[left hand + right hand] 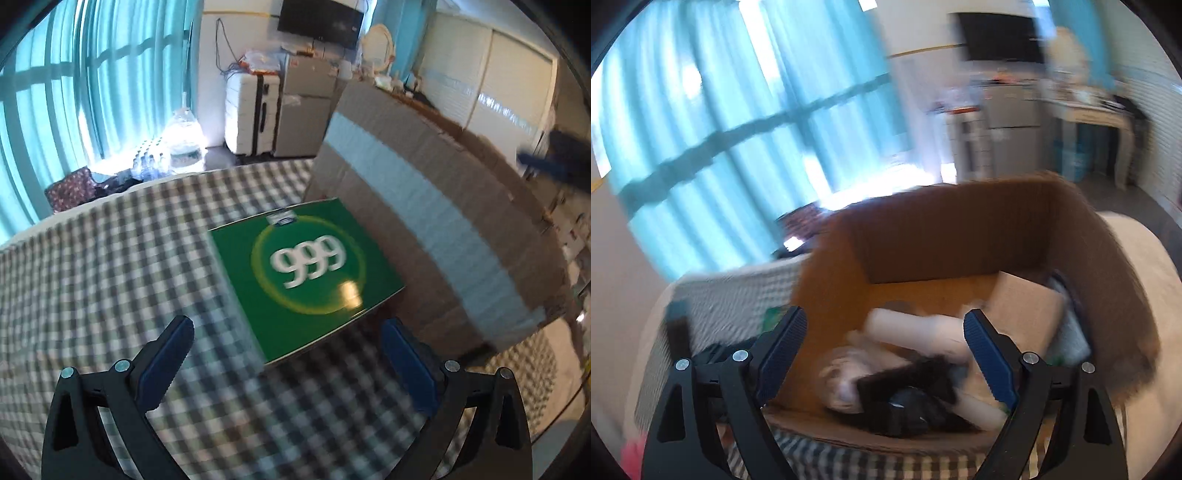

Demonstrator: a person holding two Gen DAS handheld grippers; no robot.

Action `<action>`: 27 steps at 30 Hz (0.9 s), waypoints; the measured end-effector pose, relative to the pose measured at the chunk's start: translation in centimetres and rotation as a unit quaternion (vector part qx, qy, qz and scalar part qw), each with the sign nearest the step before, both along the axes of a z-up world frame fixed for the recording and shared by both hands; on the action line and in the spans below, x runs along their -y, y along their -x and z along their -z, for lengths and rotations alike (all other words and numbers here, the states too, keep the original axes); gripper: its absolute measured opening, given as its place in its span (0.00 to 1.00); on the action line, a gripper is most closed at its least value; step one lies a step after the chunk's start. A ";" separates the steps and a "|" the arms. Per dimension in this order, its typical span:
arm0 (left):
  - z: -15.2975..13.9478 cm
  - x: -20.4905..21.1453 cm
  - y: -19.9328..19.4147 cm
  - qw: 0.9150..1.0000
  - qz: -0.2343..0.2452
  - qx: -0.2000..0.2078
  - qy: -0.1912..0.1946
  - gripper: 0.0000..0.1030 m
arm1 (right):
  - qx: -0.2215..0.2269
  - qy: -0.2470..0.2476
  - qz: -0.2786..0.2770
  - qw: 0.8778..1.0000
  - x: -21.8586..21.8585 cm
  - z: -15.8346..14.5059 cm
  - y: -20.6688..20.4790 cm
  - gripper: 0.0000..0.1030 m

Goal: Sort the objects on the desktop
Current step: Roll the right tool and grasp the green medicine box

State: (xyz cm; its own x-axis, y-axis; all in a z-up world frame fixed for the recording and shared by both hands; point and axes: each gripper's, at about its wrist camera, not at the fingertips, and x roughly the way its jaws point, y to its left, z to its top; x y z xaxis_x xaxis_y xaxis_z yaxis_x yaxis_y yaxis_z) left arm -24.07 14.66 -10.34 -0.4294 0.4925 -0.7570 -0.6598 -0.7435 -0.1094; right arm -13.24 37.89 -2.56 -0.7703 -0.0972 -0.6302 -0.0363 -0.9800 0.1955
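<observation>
A green box [306, 273] printed with "999" lies flat on the checked tablecloth [110, 266], right beside the taped outer wall of a cardboard box [424, 206]. My left gripper [288, 336] hovers just short of the green box with its jaws wide open and nothing between them. In the blurred right wrist view my right gripper [886, 332] is open and empty above the open cardboard box [960, 225]. Inside it lie a white roll [916, 328], a black flat object [908, 380], a small brown carton [1023, 306] and other blurred items.
A dark object [677, 332] stands on the cloth left of the cardboard box in the right wrist view. Teal curtains [74, 92], a white suitcase [251, 110] and a cabinet [306, 107] stand beyond the table's far edge. Something pink [631, 458] shows at the lower left.
</observation>
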 end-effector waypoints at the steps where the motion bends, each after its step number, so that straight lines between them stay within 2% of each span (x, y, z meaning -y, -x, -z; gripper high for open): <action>1: 0.0 0.2 0.2 1.000 -0.008 0.001 0.011 1.00 | 0.004 -0.032 -0.044 0.999 1.1 -0.8 1.0 0.85; 2: -0.1 0.8 0.3 1.000 -0.024 0.007 0.018 1.00 | 0.011 -0.068 -0.092 0.993 2.4 -1.5 2.3 0.85; 4: 0.1 2.0 -0.1 0.997 -0.071 0.021 0.034 1.00 | 0.033 -0.108 -0.183 0.977 4.6 -2.2 5.0 0.85; 6: 0.2 3.3 -0.5 0.986 -0.154 0.035 0.061 1.00 | 0.052 -0.134 -0.274 0.951 7.2 -2.3 7.6 0.85; 9: 0.7 5.7 -1.6 0.961 -0.254 0.055 0.097 1.00 | 0.123 -0.207 -0.385 0.891 12.0 -0.1 10.8 0.85; 10: 0.8 6.5 -1.8 0.954 -0.278 0.067 0.092 1.00 | 0.146 -0.238 -0.411 0.868 13.3 1.2 11.4 0.85; 11: 1.0 7.1 -1.9 0.950 -0.291 0.076 0.089 1.00 | 0.177 -0.269 -0.443 0.837 14.9 2.8 12.1 0.85; 14: 1.8 9.1 -2.3 0.933 -0.335 0.092 0.094 1.00 | 0.234 -0.343 -0.474 0.776 17.4 6.6 13.2 0.85; 16: 2.5 10.1 -2.6 0.928 -0.347 0.107 0.085 1.00 | 0.256 -0.346 -0.485 0.762 18.1 7.7 14.0 0.85; 18: 2.9 10.3 -2.1 0.927 -0.347 0.118 0.081 1.00 | 0.281 -0.344 -0.494 0.747 18.6 8.9 14.5 0.85; 21: 3.8 10.4 -1.9 0.928 -0.340 0.126 0.085 1.00 | 0.298 -0.383 -0.497 0.719 18.8 10.5 14.5 0.85; 23: 4.2 10.5 -1.9 0.929 -0.337 0.132 0.078 1.00 | 0.300 -0.412 -0.494 0.704 19.2 11.5 14.6 0.88; 25: 4.6 10.4 -1.8 0.930 -0.333 0.137 0.077 1.00 | 0.300 -0.423 -0.492 0.699 19.3 12.0 14.8 0.92; 27: 4.9 10.2 -1.9 0.932 -0.326 0.137 0.083 1.00 | 0.300 -0.434 -0.482 0.699 19.4 12.5 15.5 0.92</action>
State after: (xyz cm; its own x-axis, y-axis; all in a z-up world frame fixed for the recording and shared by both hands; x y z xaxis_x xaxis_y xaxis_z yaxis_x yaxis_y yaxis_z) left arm -22.15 4.43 -15.29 -0.3759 0.0615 -0.9246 -0.0256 -0.9981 -0.0560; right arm -28.72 18.47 -15.08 -0.1818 0.2304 -0.9560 0.9032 -0.3453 -0.2549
